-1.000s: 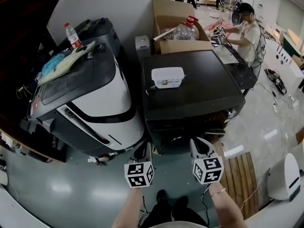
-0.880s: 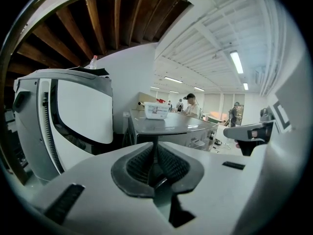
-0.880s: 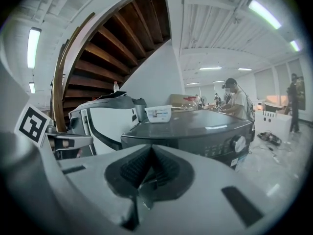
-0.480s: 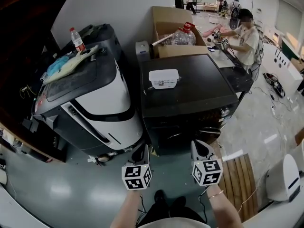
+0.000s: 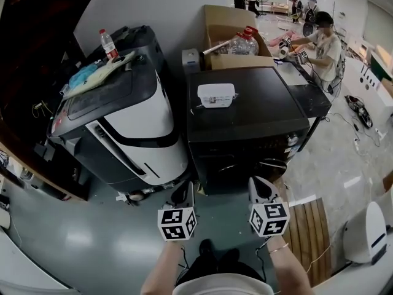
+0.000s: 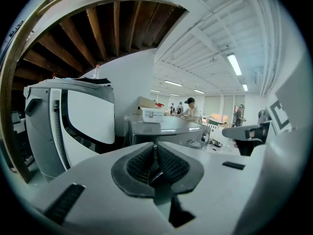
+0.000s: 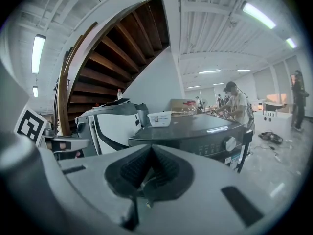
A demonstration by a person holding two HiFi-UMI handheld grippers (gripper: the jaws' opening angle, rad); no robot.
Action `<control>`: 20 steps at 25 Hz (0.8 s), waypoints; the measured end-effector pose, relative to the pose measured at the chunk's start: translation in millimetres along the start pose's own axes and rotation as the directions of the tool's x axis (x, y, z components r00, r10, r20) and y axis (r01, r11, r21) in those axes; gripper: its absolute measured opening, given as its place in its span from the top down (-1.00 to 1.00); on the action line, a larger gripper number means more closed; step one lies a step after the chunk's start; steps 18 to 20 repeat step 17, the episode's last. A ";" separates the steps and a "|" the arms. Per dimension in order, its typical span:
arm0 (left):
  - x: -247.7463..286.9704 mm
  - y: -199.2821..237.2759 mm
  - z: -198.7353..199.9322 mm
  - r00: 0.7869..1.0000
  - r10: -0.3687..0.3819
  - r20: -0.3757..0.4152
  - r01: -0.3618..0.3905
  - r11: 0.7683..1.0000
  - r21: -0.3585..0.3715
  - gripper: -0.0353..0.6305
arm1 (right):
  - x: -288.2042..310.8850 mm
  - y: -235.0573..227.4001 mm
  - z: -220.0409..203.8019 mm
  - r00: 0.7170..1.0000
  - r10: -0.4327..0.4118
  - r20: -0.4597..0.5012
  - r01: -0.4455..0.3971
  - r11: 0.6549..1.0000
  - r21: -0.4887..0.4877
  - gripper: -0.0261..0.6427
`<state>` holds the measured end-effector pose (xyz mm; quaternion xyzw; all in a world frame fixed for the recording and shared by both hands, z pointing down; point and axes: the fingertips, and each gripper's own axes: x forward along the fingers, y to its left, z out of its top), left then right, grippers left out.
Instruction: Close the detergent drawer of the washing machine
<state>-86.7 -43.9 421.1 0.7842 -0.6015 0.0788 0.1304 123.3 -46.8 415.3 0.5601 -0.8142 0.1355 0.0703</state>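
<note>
Black washing machine point(image 5: 245, 112), white tub point(image 5: 216, 94) on top, glossy grey floor point(image 5: 73, 238), wooden stair point(image 7: 122, 48) overhead — left gripper point(image 5: 182, 190), right gripper point(image 5: 259, 187), both clenched shut, empty.

Black washing machine point(image 5: 245, 112) sits centre frame, seen from above, with a white plastic tub point(image 5: 216, 95) on its lid towards the back left. The control panel point(image 5: 245, 147) faces the person and has a knob point(image 5: 293, 141) at its right end; the drawer outline is too dark to make out. Left gripper point(image 5: 183, 193) and right gripper point(image 5: 260, 188) are low in frame, side by side, both pointing at the washer front and near it. Marker cubes face up. Just beside the washer on the left is a white-and-grey machine point(image 5: 132, 125) with cloths point(image 5: 98, 74) and a water bottle point(image 5: 108, 44) on top. Behind it a cardboard box point(image 5: 224, 23) holds a clear jug point(image 5: 241, 42). A person point(image 5: 322, 42) stands at a desk point(image 5: 310, 94), upper right. A wooden slat board point(image 5: 310, 232) lies on the floor at right.
</note>
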 end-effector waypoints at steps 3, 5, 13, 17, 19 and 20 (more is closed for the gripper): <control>-4.2 -1.9 1.0 1.000 -0.001 0.003 0.001 1.000 0.001 0.85 | -4.2 1.0 0.9 1.000 -0.002 0.000 0.002 1.000 -0.007 0.92; -7.0 -4.1 1.5 1.000 -0.002 0.005 0.002 1.000 -0.001 0.85 | -7.6 1.2 1.7 1.000 -0.002 0.002 0.002 1.000 -0.010 0.92; -15.8 -11.5 1.6 1.000 -0.005 0.008 0.005 1.000 0.002 0.85 | -19.6 3.0 1.9 1.000 0.010 0.008 -0.010 1.000 -0.010 0.92; -17.9 -14.5 4.5 1.000 0.000 0.022 0.000 1.000 0.001 0.85 | -21.7 1.5 3.3 1.000 0.017 0.014 -0.017 1.000 -0.013 0.92; -17.9 -14.5 4.5 1.000 0.000 0.022 0.000 1.000 0.001 0.85 | -21.7 1.5 3.3 1.000 0.017 0.014 -0.017 1.000 -0.013 0.92; -17.9 -14.5 4.5 1.000 0.000 0.022 0.000 1.000 0.001 0.85 | -21.7 1.5 3.3 1.000 0.017 0.014 -0.017 1.000 -0.013 0.92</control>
